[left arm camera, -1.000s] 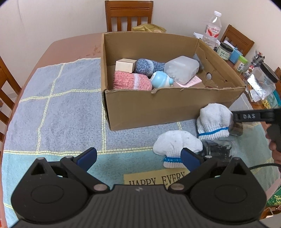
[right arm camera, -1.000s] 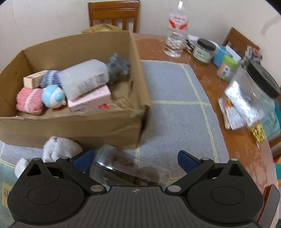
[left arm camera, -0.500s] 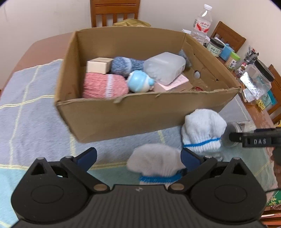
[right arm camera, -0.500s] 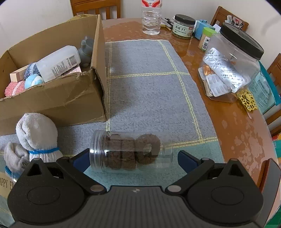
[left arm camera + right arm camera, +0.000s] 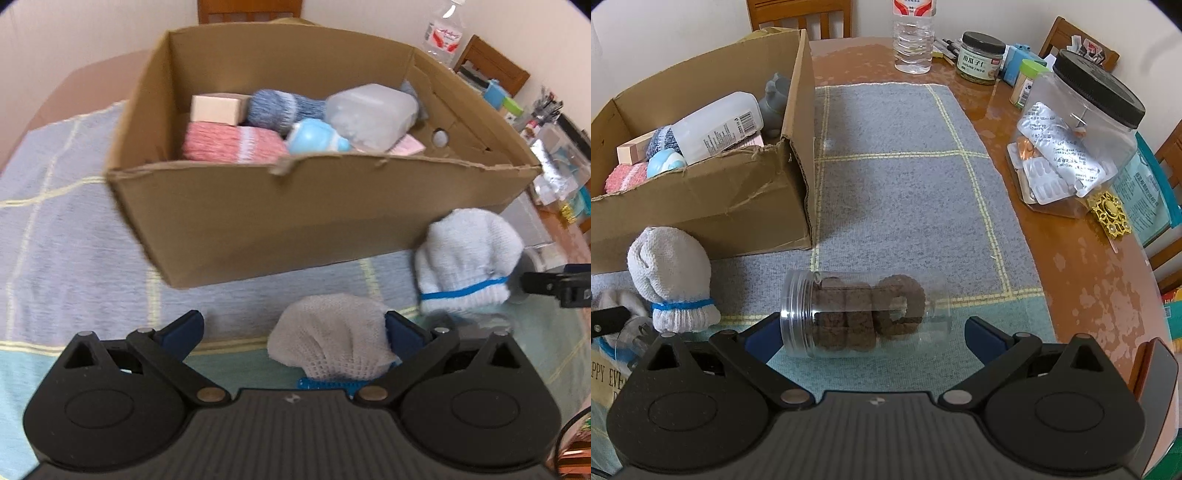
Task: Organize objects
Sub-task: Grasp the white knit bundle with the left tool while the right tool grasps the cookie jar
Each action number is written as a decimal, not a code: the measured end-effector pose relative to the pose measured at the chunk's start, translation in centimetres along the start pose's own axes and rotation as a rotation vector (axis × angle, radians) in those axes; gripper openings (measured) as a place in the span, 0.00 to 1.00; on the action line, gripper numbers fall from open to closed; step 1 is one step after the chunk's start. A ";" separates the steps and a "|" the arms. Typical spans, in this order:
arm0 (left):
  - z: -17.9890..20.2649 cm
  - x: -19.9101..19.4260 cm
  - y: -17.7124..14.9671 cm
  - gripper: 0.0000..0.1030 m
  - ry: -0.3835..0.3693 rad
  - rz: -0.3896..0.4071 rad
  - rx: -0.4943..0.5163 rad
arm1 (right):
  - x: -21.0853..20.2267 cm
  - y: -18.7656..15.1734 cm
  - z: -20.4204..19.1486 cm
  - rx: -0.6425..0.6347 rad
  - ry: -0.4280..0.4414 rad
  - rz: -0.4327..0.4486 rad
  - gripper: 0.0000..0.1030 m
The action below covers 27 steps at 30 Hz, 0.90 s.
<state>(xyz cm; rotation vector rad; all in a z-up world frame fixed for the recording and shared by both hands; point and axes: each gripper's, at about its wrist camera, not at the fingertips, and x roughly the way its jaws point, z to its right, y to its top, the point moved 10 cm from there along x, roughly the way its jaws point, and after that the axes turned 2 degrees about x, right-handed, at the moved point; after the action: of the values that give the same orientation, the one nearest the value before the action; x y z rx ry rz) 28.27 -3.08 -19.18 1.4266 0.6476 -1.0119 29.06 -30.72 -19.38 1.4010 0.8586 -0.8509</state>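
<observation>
The left gripper (image 5: 291, 330) stands wide open, a grey knitted sock ball (image 5: 328, 345) lying against its right finger. The right gripper (image 5: 873, 334) is likewise spread, a clear jar of brown biscuits (image 5: 857, 314) lying on its side between its fingers, unclamped. A white sock ball (image 5: 670, 280) sits left of the jar, near the cardboard box (image 5: 701, 199) on the grey cloth (image 5: 897, 177).

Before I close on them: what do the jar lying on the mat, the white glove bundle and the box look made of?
The jar: clear and glossy, probably plastic; its brown contents show through and its neck is threaded. The glove bundle: soft white knit with a blue cuff band, likely cotton; the weave shows. The box: matte brown corrugated cardboard, with a torn, creased rim.
</observation>
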 end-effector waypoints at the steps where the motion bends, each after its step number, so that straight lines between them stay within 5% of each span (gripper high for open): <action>1: -0.3 -0.2 0.0 1.00 0.013 0.004 0.005 | 0.0 0.0 0.0 0.000 0.004 -0.002 1.00; 8: -0.4 -1.0 -0.3 0.99 -0.031 0.013 -0.014 | 1.2 -0.7 0.3 0.011 0.024 -0.023 1.00; 18: 1.0 -2.2 -1.6 0.99 -0.111 0.017 0.086 | 1.5 -0.5 0.6 0.000 0.028 -0.025 1.00; 27: 1.4 0.1 -2.8 0.99 -0.065 0.006 0.095 | 2.4 -1.1 0.3 -0.074 0.026 -0.041 1.00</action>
<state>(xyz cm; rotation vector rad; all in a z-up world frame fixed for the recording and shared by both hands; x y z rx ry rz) 25.60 -4.12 -20.53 1.4710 0.5537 -1.0915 29.16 -30.99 -22.07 1.3360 0.9320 -0.8253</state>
